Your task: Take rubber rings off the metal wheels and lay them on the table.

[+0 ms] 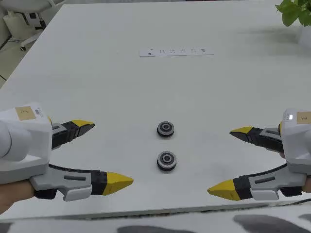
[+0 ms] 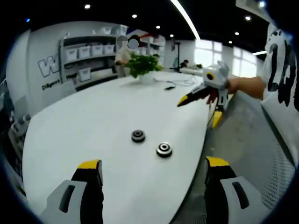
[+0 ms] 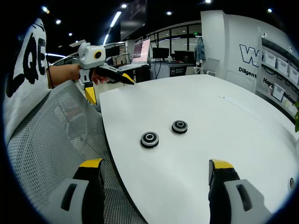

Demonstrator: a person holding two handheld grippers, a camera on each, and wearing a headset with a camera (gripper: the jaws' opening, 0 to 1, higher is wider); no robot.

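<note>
Left gripper (image 1: 112, 153) and right gripper (image 1: 220, 160): spread, empty. Pin near wheel (image 1: 166, 161) with left; peel ring (image 1: 160, 162) with right.

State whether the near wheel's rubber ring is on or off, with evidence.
On. The near wheel lies flat on the table, a black ring wrapped around its metal hub.

left tool (image 1: 112, 153): pale grey housing, black jaws, yellow tips, tan square label (image 1: 25, 113) on top | right tool (image 1: 220, 160): identical colour scheme | clothing: white shirt (image 3: 25, 70), large black lettering
</note>
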